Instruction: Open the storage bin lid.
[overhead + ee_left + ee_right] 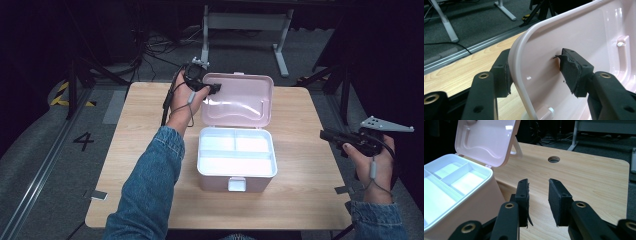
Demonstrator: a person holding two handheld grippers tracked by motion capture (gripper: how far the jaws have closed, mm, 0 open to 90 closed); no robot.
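A light wooden table [150,125] is seen beneath both grippers, and a pink storage box [235,182] is set at its middle, between them. The box's lid [240,100] is raised well past upright on its far hinges, so that the work of opening is judged to be nearly or wholly done. Inside the box a white tray [237,152] is exposed, divided into two smaller compartments at the back and one long compartment at the front; all three appear bare. A white latch [236,184] is seen on the front wall of the box, hanging free.

The left gripper [212,89] is held at the lid's left edge. In the left gripper view the rim of the lid [520,65] is seen passing between the jaws, one pad [571,70] lying against the inner face and the other behind the outer face; the lid is thus clamped by this gripper.

The right gripper [327,135] is held well apart from the box, over the table's right edge, with the box lying ahead of it and to its left. In the right gripper view its jaws are seen parted with a clear gap and nothing between them.

What may be left is judged to be the release of the lid and whatever is to be done with the tray; this cannot be told from the pictures.
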